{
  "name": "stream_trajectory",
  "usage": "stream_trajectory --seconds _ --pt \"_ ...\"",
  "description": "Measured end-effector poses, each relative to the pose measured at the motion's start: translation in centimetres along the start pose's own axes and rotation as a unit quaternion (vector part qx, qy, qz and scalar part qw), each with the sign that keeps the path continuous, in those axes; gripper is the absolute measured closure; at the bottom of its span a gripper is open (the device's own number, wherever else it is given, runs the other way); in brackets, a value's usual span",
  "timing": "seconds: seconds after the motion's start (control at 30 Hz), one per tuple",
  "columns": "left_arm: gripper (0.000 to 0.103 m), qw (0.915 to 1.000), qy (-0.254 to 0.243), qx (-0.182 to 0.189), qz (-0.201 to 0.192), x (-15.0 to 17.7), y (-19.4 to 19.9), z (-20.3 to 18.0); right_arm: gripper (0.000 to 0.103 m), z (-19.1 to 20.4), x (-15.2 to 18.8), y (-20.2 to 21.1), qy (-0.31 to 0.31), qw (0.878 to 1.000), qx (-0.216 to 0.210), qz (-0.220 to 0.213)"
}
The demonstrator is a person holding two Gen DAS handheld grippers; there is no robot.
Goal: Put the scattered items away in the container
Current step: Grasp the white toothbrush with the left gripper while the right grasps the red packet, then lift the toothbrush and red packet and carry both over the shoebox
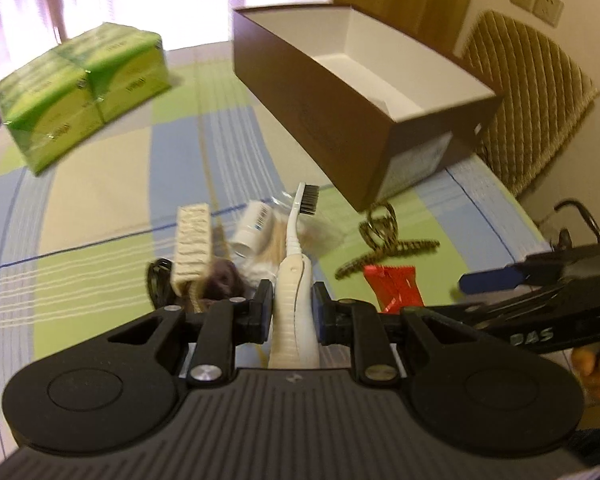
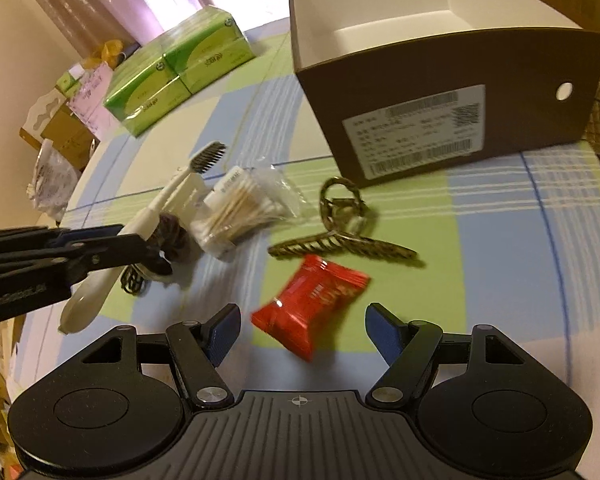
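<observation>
Left gripper (image 1: pixel 291 307): you clamp the toothbrush (image 1: pixel 295 276) mid-handle, lifted for the shoe box (image 1: pixel 340 120) at the table's far-right corner | right gripper (image 2: pixel 302 330): spread wide, empty, framing the red candy (image 2: pixel 310 306) near the front edge.

The tabletop (image 2: pixel 500 240) wears a matt woven cloth, checked. On it the box (image 2: pixel 440 128) is brown card, matt outside, smooth white inside, with a paper label. Near the box, the sweet wrapper (image 2: pixel 312 306) is glossy red foil, the hair claw (image 2: pixel 340 236) shiny patterned plastic, the toothbrush (image 1: pixel 296 272) smooth cream plastic with ribbed grip. The green tissue packs (image 2: pixel 180 76) gleam in film.
</observation>
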State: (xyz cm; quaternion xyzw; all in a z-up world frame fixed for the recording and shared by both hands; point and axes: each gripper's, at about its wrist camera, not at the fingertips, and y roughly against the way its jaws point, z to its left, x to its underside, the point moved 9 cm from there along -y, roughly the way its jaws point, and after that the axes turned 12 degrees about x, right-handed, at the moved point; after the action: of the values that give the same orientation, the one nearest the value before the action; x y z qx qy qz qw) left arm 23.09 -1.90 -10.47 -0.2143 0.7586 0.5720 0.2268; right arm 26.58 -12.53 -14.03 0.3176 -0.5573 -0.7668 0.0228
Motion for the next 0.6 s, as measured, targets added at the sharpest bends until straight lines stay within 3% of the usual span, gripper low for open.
stream_trajectory --seconds 0.1,0.13,0.17,0.3,0.33,0.37,0.6 --pt "0.087 0.9999 0.008 -0.006 -0.007 -0.2 0.7 0.6 0.03 0.2 -0.6 -0.8 -0.006 1.0 0.012 -0.004" --pt "0.087 0.9999 0.009 -0.008 -0.008 -0.3 0.9 0.7 0.042 0.2 -0.7 -1.2 -0.008 1.0 0.016 -0.004" --pt "0.087 0.9998 0.011 -0.009 -0.01 -0.4 1.1 0.8 0.046 0.1 -0.8 -1.6 -0.01 1.0 0.019 -0.001" --pt "0.086 0.9997 0.016 -0.012 -0.016 -0.5 1.4 1.1 0.048 -0.5 -0.6 -2.6 -0.008 0.999 0.038 0.005" --pt "0.086 0.9997 0.017 -0.012 -0.016 -0.5 1.4 1.1 0.062 -0.5 -0.4 -2.7 0.002 0.999 0.04 0.006" --pt "0.086 0.9996 0.017 -0.012 -0.016 -0.5 1.4 1.2 0.065 -0.6 -0.2 -2.8 0.009 0.999 0.04 0.009" --pt "0.086 0.9997 0.016 -0.011 -0.016 -0.5 1.5 1.1 0.068 -1.1 1.2 -2.1 0.054 0.997 0.051 0.007"
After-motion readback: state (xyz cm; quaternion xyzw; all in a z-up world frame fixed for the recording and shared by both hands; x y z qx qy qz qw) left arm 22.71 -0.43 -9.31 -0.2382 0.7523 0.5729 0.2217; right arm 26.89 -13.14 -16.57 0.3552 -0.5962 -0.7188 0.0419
